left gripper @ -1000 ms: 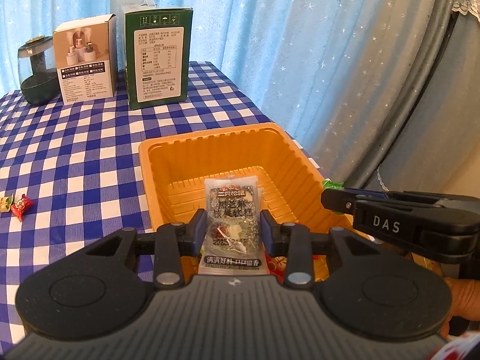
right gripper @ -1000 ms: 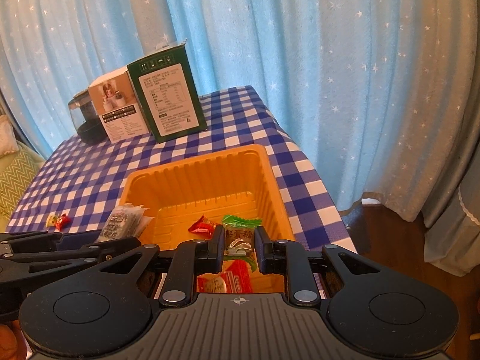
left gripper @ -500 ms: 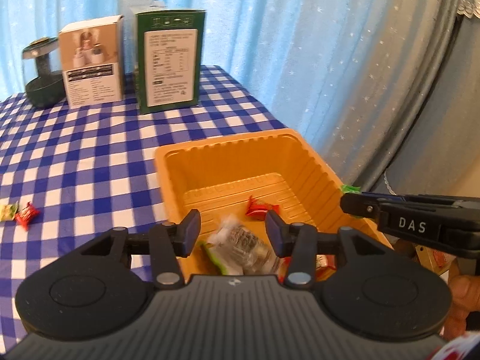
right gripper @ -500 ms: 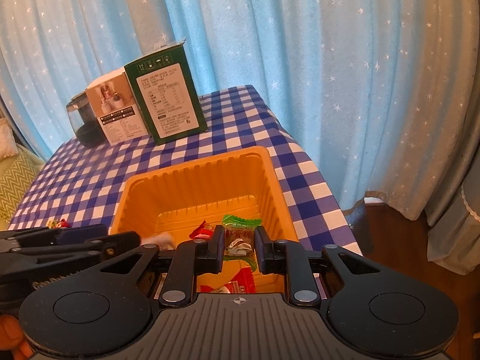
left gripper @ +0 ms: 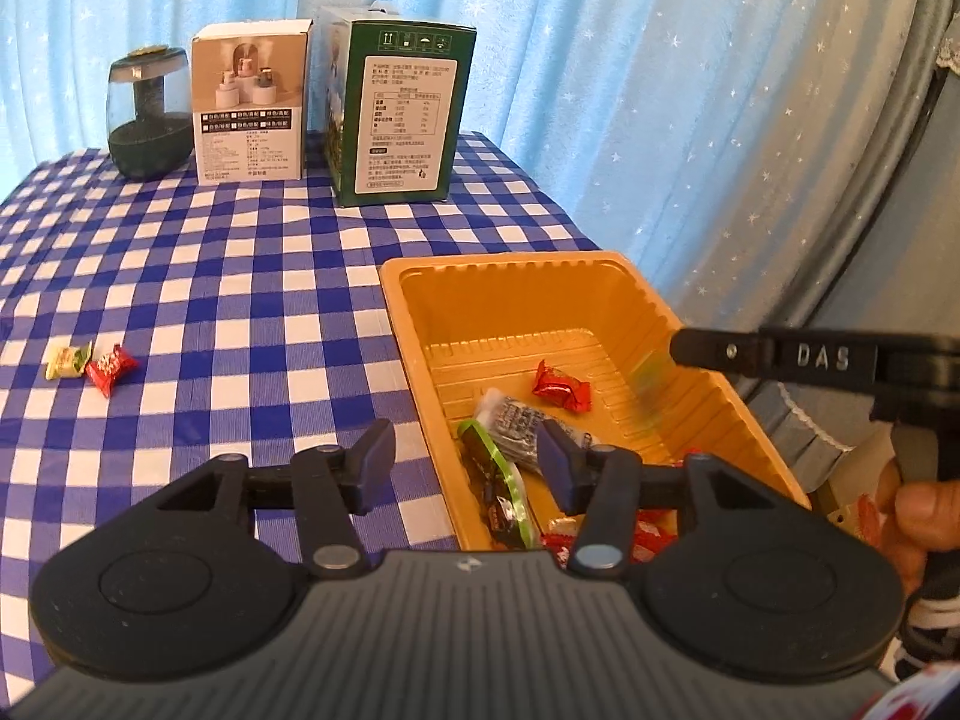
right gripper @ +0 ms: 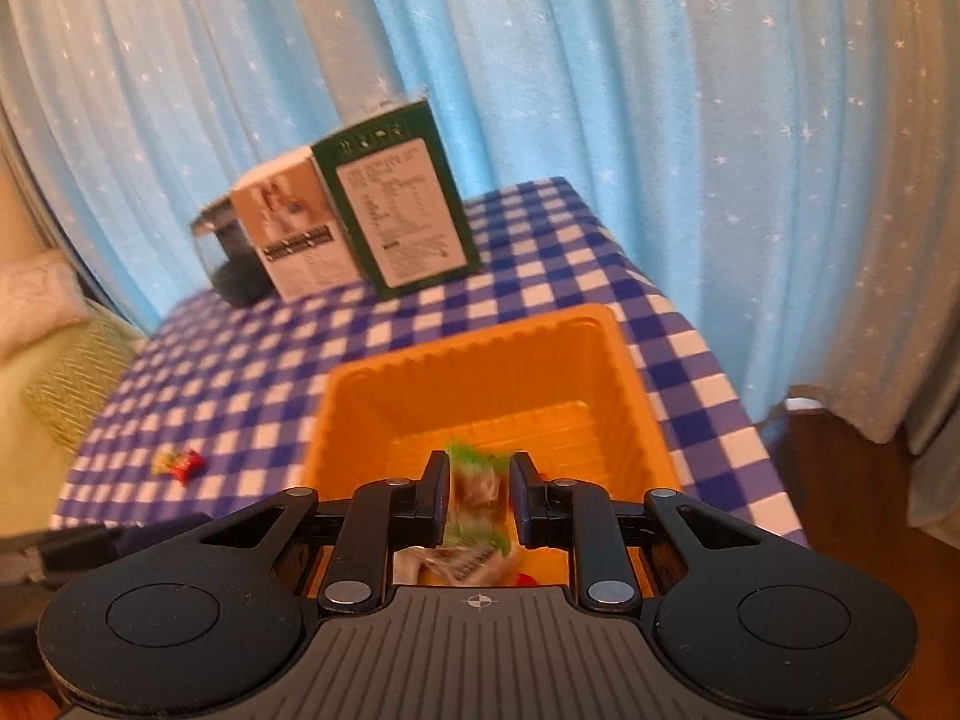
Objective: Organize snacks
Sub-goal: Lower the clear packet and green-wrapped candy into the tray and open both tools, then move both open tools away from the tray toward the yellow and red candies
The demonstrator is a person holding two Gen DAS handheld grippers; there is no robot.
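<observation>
An orange tray (left gripper: 510,276) stands on the checked table (left gripper: 240,276) and holds a grey snack packet (left gripper: 516,420), a red candy (left gripper: 561,387), a green packet (left gripper: 498,480) and more red wrappers. My left gripper (left gripper: 465,462) is open and empty over the tray's near left rim. My right gripper (right gripper: 479,495) hangs over the tray (right gripper: 480,336); a blurred green snack packet (right gripper: 477,483) sits between its parted fingers, apparently falling. It also shows in the left wrist view (left gripper: 648,384) as a green blur under the right gripper's finger (left gripper: 720,351).
A green candy (left gripper: 66,360) and a red candy (left gripper: 111,367) lie on the table at the left. A dark jar (left gripper: 147,114), a white box (left gripper: 249,102) and a green box (left gripper: 396,108) stand at the back. Curtains hang behind and to the right.
My left gripper opened and dropped the grey packet into the tray, then drew back left. My right gripper's fingers have parted and the green packet is blurred, slipping down.
</observation>
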